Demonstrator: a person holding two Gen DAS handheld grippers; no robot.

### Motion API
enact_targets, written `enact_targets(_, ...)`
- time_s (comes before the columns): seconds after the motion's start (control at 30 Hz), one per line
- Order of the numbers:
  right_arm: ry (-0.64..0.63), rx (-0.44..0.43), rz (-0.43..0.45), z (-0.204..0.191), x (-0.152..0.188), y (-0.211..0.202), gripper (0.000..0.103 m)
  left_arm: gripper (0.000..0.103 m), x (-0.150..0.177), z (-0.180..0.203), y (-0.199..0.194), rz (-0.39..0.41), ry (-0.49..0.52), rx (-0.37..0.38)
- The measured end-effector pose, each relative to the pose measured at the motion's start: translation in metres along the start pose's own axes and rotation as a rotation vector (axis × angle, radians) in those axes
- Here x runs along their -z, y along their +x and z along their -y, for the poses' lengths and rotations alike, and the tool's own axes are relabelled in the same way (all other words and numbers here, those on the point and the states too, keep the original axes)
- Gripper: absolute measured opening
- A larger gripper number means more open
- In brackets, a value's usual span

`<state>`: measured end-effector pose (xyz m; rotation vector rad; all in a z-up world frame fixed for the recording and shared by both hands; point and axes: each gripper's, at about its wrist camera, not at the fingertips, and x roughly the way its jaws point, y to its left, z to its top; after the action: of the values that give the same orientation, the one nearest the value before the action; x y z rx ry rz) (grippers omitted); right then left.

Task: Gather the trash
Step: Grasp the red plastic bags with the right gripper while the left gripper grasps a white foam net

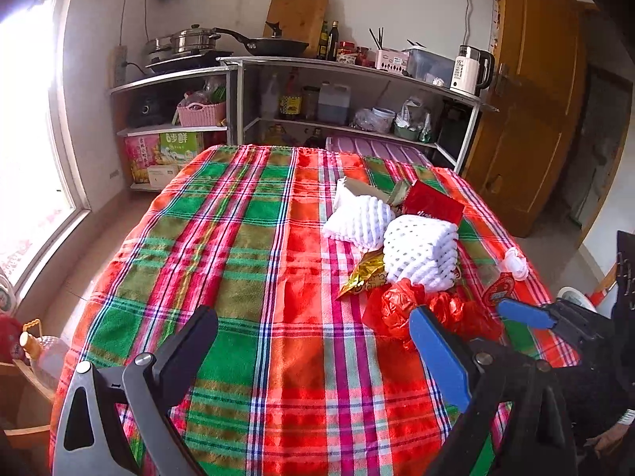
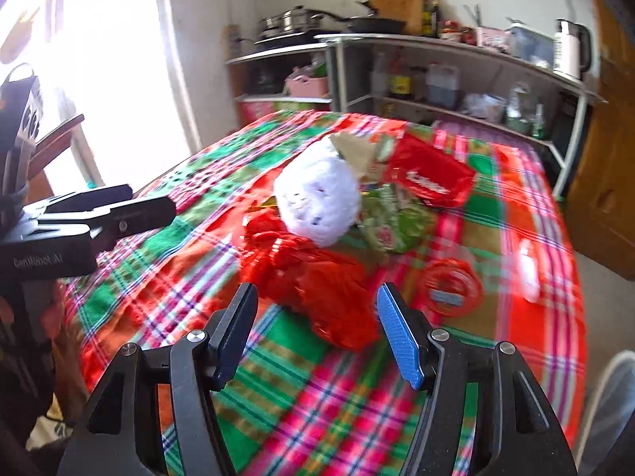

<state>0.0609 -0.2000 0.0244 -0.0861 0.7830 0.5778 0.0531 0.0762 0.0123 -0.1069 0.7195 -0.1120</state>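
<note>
A heap of trash lies on the plaid tablecloth [image 1: 254, 261] at the right side. It holds two white foam nets [image 1: 420, 252], a red packet [image 1: 432, 204], a gold wrapper [image 1: 363, 275], a crumpled red plastic bag [image 1: 401, 309] and a clear bottle with a red label [image 1: 498, 287]. My left gripper [image 1: 313, 337] hovers open over bare cloth, left of the heap. My right gripper [image 2: 317, 309] is open, and the red bag [image 2: 317, 277] lies just ahead of its fingers, partly between them. Behind the bag sit a foam net [image 2: 317, 198], a green wrapper [image 2: 393, 222] and the bottle [image 2: 452, 285].
A metal shelf rack [image 1: 357, 67] with pots, a pan, bottles and a kettle [image 1: 470, 69] stands behind the table. A wooden door [image 1: 528, 119] is at the right and a bright window [image 1: 27, 139] at the left. The right gripper's blue finger [image 1: 524, 313] reaches in beside the heap.
</note>
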Motion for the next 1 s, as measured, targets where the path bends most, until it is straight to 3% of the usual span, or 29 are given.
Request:
enact_targets(0.3, -0.092, -0.063, -0.076, -0.008, -0.011, 0.033, 0.063, 0.098, -0.01, -0.027, 0.007, -0.012, -0.083, 0.061)
enact_targets(0.53, -0.115, -0.064, -0.105, -0.009, -0.009, 0.044, 0.062, 0.098, -0.01, -0.029, 0.012, -0.022, -0.098, 0.057)
enact_targets(0.6, -0.152, -0.033, -0.103, -0.013, -0.01, 0.042, 0.049, 0.098, -0.01, -0.027, 0.013, -0.021, -0.102, 0.069)
enact_targets(0.87, -0.175, -0.048, -0.062, -0.013, 0.001, 0.018, 0.043, 0.098, -0.011, -0.02, 0.016, -0.044, -0.097, 0.137)
enact_targets(1.0, -0.126, 0.006, -0.02, 0.002, 0.008, -0.008, 0.043, 0.098, -0.012, -0.009, 0.02, -0.057, -0.085, 0.182)
